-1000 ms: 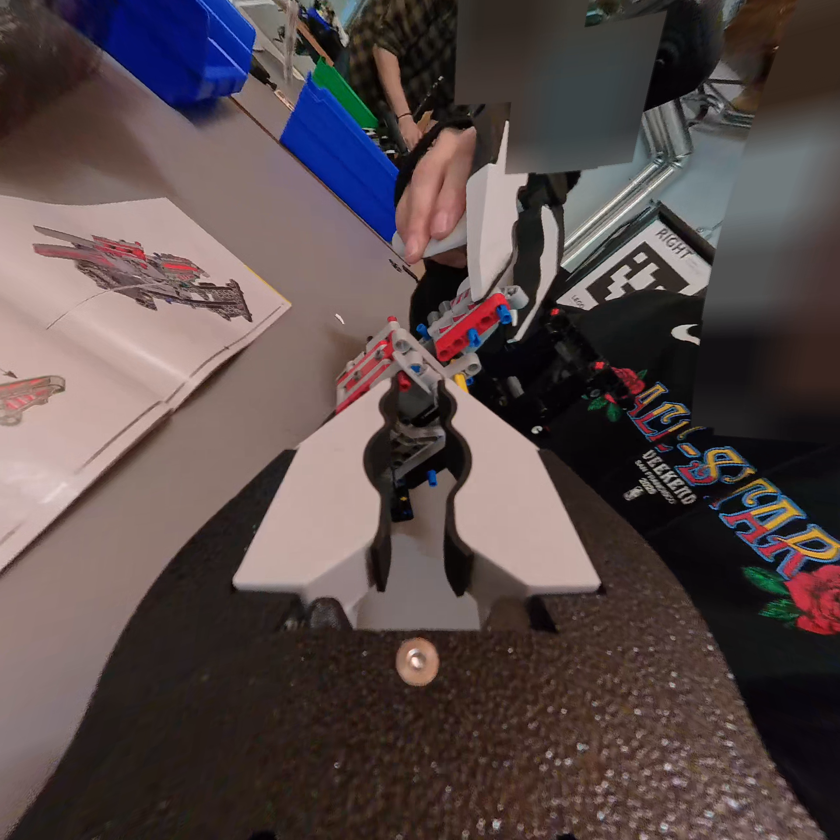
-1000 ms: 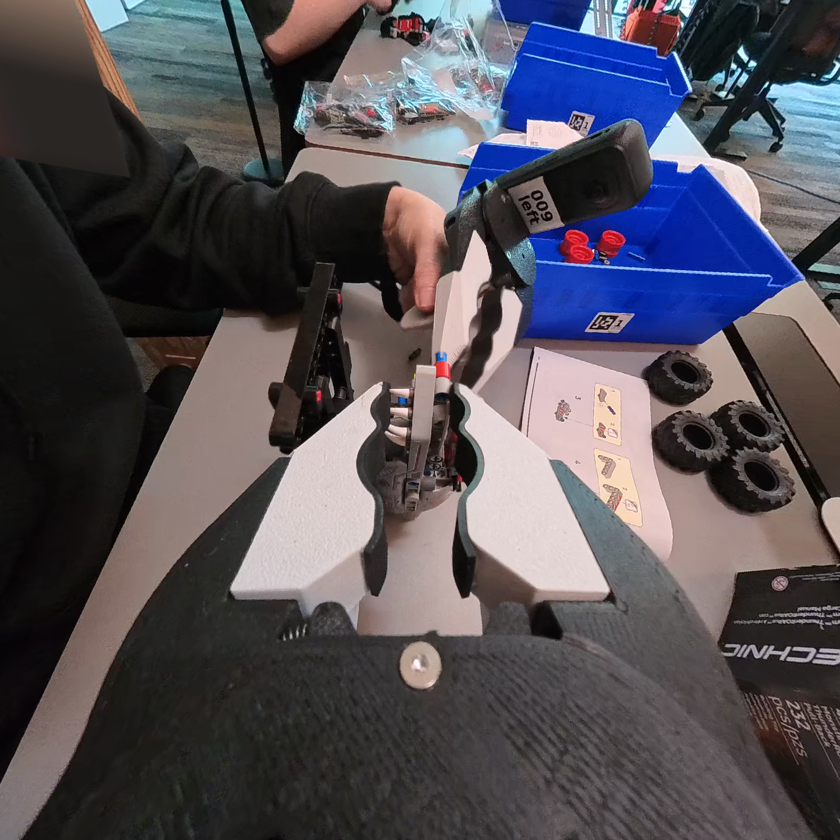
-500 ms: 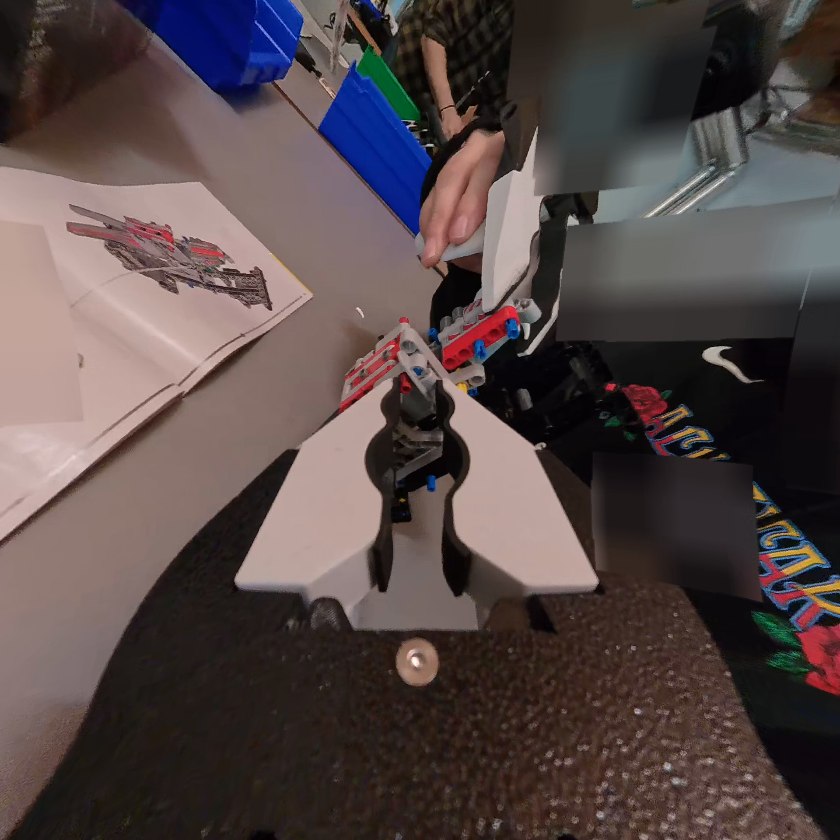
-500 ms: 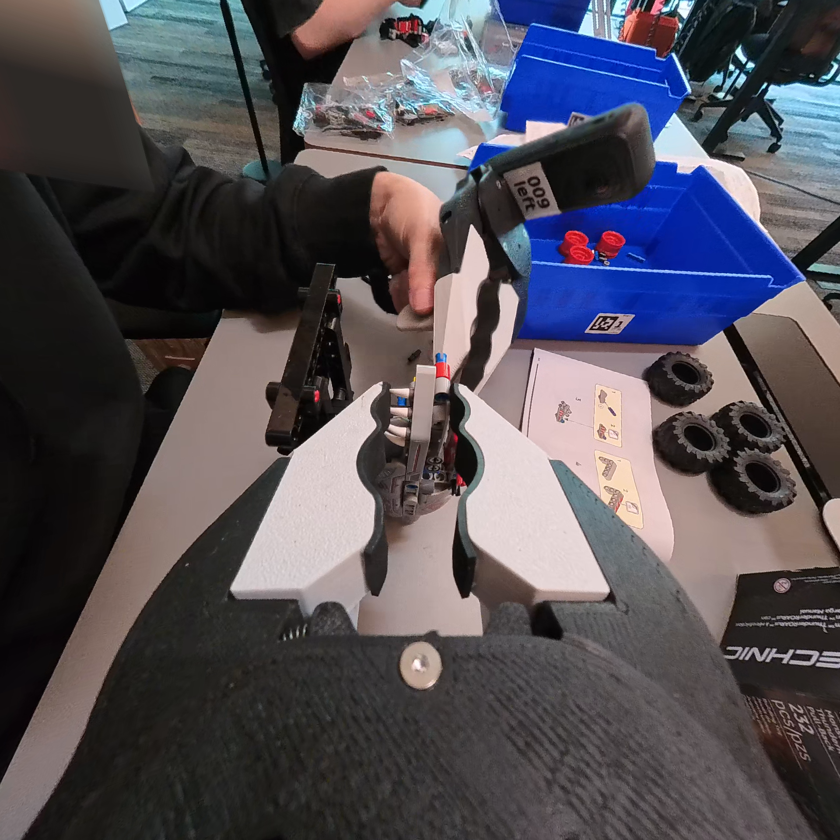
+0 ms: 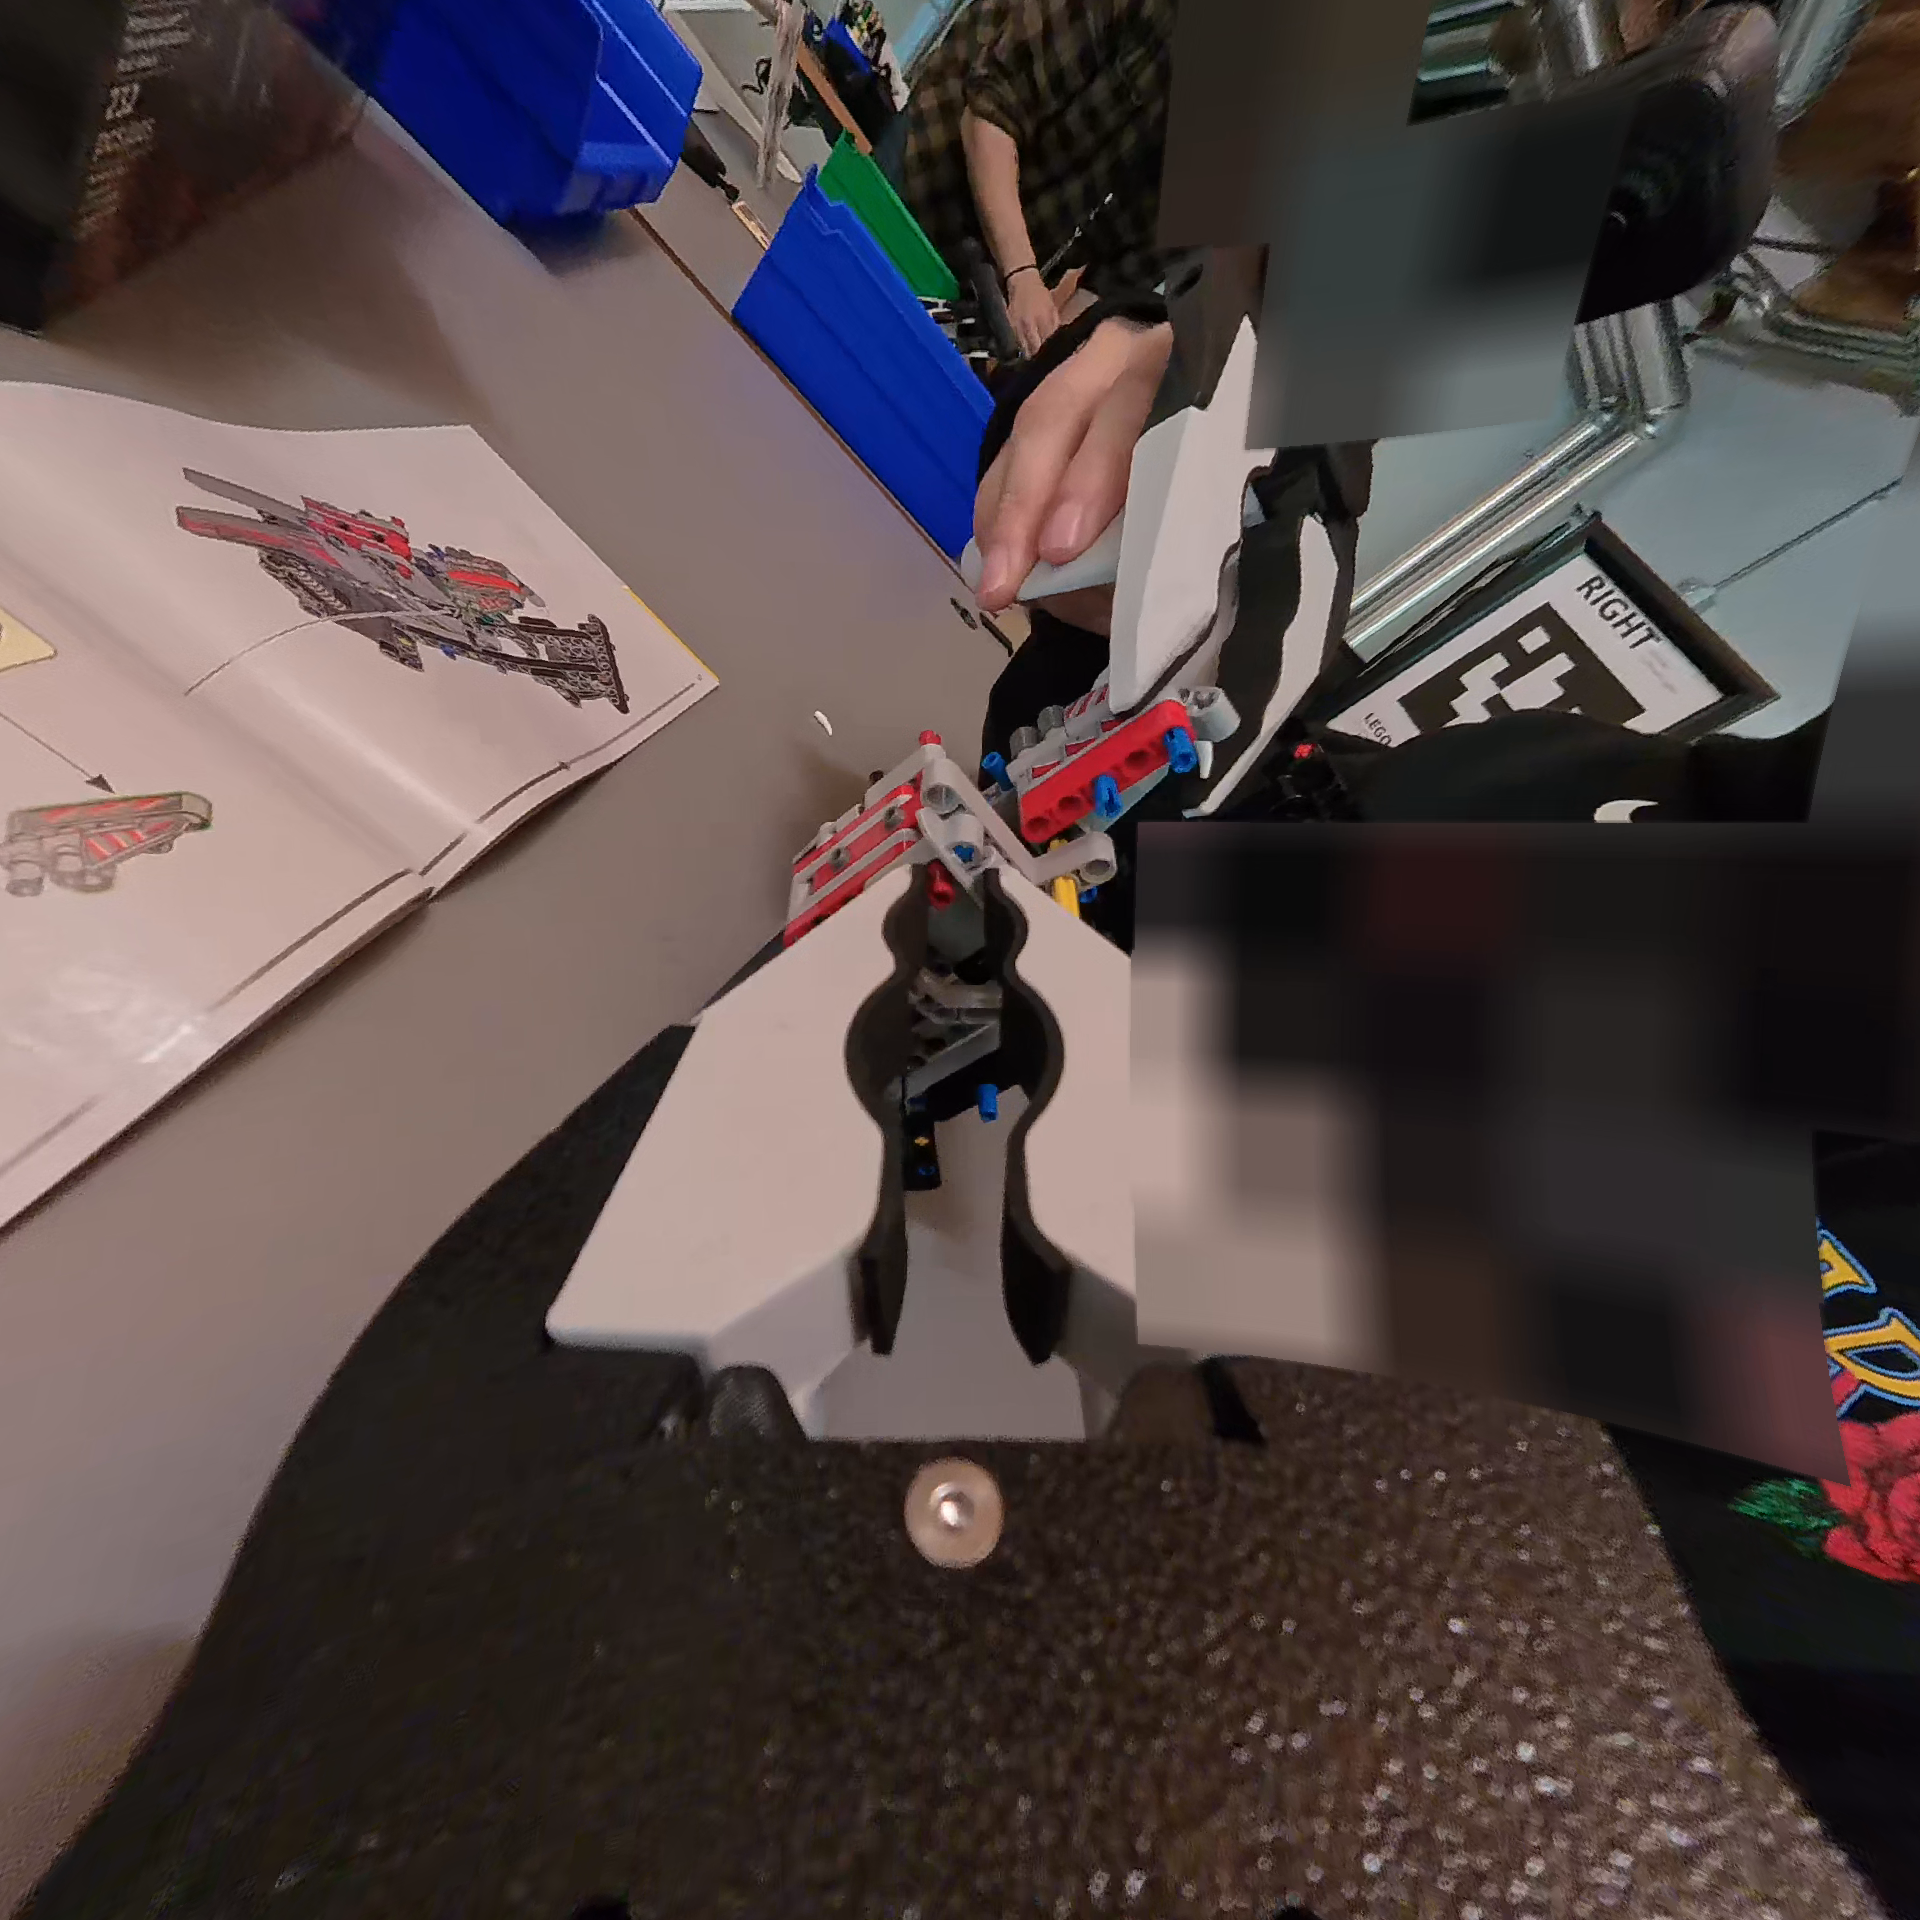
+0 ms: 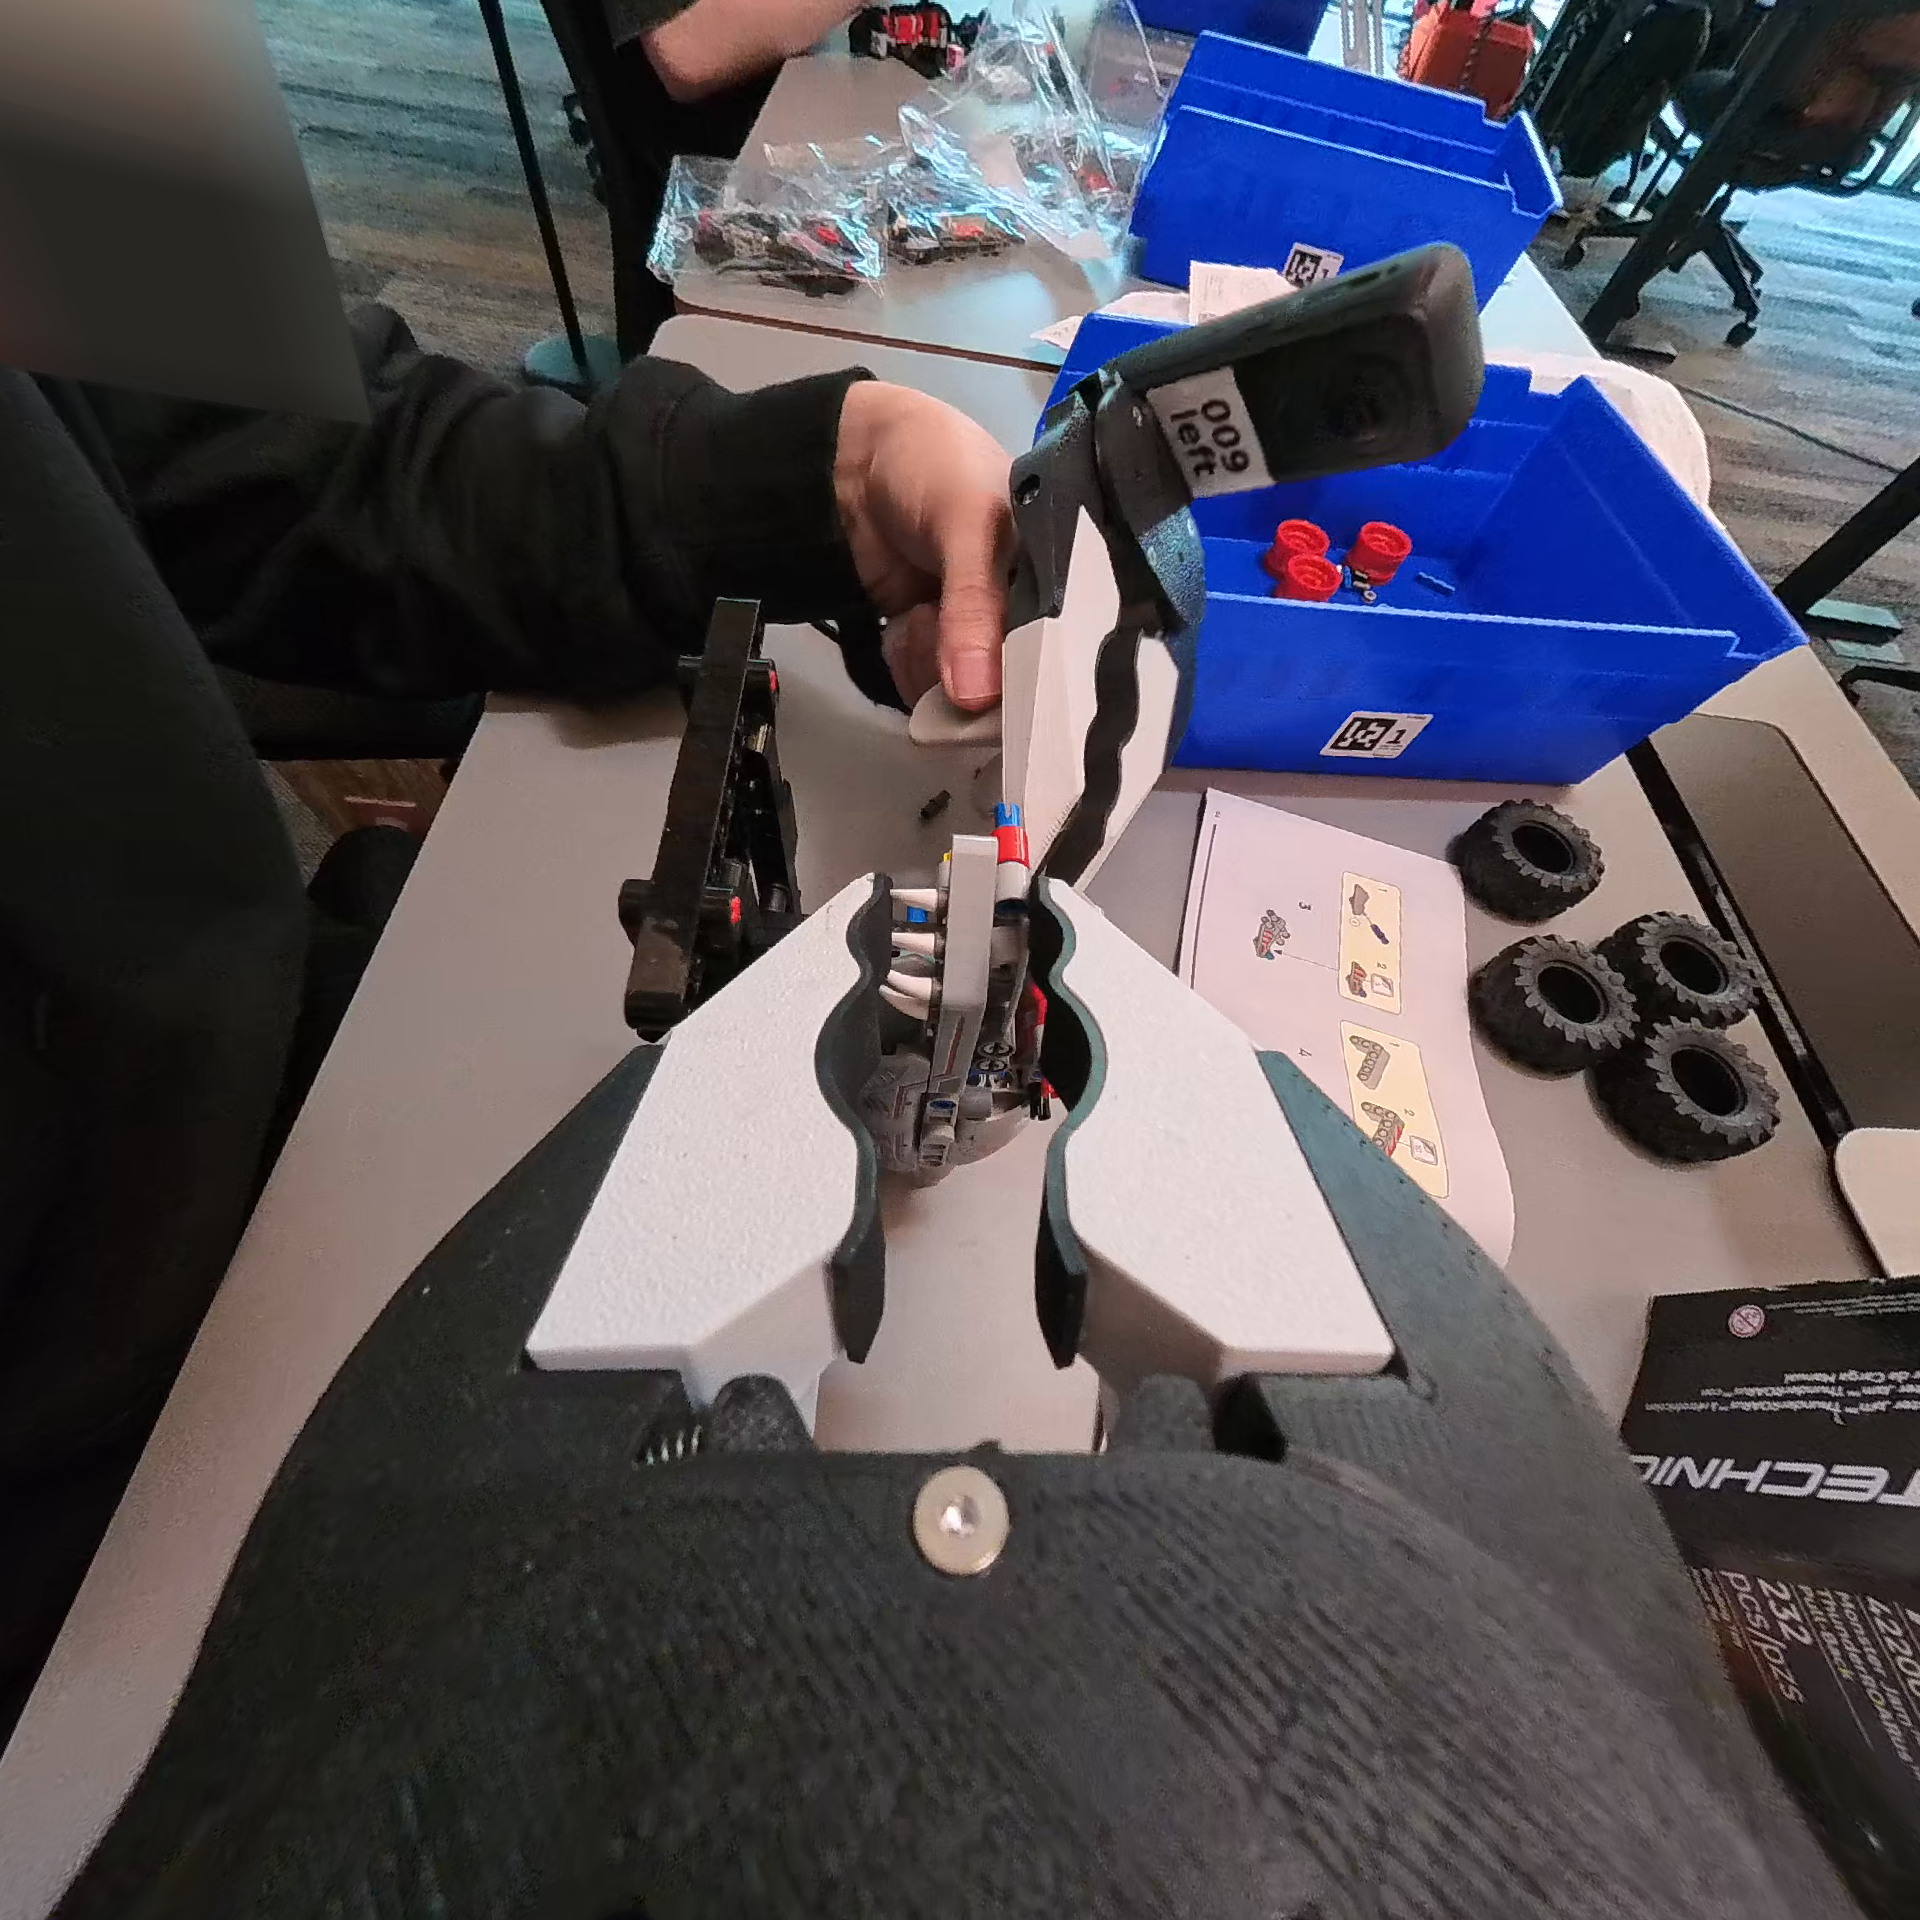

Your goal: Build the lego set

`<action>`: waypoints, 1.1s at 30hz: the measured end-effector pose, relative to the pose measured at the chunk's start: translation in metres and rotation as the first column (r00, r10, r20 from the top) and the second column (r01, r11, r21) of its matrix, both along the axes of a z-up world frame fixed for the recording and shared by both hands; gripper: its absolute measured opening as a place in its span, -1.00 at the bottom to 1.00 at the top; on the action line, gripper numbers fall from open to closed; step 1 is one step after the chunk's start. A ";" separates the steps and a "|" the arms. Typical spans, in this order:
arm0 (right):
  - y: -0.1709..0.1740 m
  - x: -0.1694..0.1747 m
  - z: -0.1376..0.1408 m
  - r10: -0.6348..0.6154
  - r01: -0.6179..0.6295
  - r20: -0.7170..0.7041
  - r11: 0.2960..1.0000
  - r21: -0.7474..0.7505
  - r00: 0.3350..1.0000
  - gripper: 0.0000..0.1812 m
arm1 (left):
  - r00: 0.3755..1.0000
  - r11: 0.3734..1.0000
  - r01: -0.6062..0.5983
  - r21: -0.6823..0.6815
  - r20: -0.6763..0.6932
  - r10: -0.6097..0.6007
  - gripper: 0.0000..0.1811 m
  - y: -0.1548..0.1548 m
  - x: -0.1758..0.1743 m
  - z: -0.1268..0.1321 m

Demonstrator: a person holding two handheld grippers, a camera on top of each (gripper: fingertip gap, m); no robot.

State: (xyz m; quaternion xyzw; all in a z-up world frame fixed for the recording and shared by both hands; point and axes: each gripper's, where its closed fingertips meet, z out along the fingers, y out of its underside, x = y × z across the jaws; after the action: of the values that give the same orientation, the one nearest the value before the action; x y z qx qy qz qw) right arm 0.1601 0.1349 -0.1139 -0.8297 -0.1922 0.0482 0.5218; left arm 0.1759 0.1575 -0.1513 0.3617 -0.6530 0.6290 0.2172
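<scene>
A red-and-grey lego sub-assembly (image 5: 935,831) is held above the table between both grippers. My left gripper (image 5: 951,904) is shut on its grey end. My right gripper (image 5: 1174,686) comes down from above and pinches the red beam end (image 5: 1101,769). In the right wrist view my right gripper (image 6: 951,894) is shut on the same assembly (image 6: 966,987), with white pins sticking out to the left. The left gripper (image 6: 1039,831) meets it at the top, by a red-and-blue pin. A black lego chassis (image 6: 717,821) stands on edge just left of it.
An open instruction booklet (image 5: 312,675) lies on the left of the table; it also shows in the right wrist view (image 6: 1340,997). Several black tyres (image 6: 1621,1008) lie right of it. A blue bin (image 6: 1455,644) holds red hubs (image 6: 1340,551). A black box (image 6: 1787,1455) lies front right. Across from one pair of fingers to the other is roughly 5 cm.
The left gripper has tilted and its handle has risen a little. Both grippers keep their hold on the assembly, which stays about where it was.
</scene>
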 end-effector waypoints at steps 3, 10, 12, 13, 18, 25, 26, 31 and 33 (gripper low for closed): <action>0.001 -0.002 0.000 0.005 -0.005 -0.010 1.000 0.005 1.000 -0.72 | 1.000 1.000 0.012 0.008 0.015 -0.012 -0.92 0.002 -0.002 0.000; 0.000 -0.001 0.000 -0.004 0.004 -0.001 1.000 -0.004 1.000 -0.72 | 0.997 0.999 -0.030 -0.028 0.068 0.032 -1.00 0.011 0.002 0.011; 0.001 -0.002 0.000 0.001 -0.001 -0.012 1.000 0.001 1.000 -0.72 | 0.995 0.994 -0.067 -0.085 0.063 0.072 -1.00 0.018 0.007 0.018; 0.001 -0.002 0.000 0.004 -0.003 -0.014 1.000 0.003 1.000 -0.72 | 0.996 0.996 -0.060 -0.058 0.060 0.064 -1.00 0.019 0.005 0.013; 0.001 -0.002 0.000 0.003 -0.003 -0.012 1.000 -0.001 1.000 -0.72 | 0.998 0.998 -0.064 0.000 -0.014 0.064 -0.73 0.020 0.003 -0.005; 0.001 -0.002 0.000 0.005 -0.005 -0.016 1.000 0.001 1.000 -0.72 | 0.999 0.997 -0.004 -0.074 -0.044 0.000 -0.75 0.014 -0.006 0.004; 0.001 -0.002 0.000 0.005 -0.005 -0.017 1.000 0.001 1.000 -0.72 | 0.999 0.997 -0.014 -0.070 -0.043 0.011 -0.76 0.015 -0.004 0.004; 0.002 -0.002 0.000 0.007 -0.007 -0.021 1.000 0.001 1.000 -0.72 | 0.999 0.995 -0.003 -0.095 -0.045 -0.001 -0.87 0.005 -0.005 0.007; 0.001 -0.002 0.000 0.006 -0.006 -0.017 1.000 -0.001 1.000 -0.73 | 1.000 0.998 -0.019 -0.056 -0.018 0.018 -0.98 0.005 -0.002 0.003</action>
State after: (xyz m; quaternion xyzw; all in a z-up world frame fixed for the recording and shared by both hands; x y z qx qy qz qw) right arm 0.1578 0.1360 -0.1143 -0.8291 -0.1904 0.0569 0.5227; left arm 0.1736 0.1629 -0.1482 0.3671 -0.6296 0.6460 0.2271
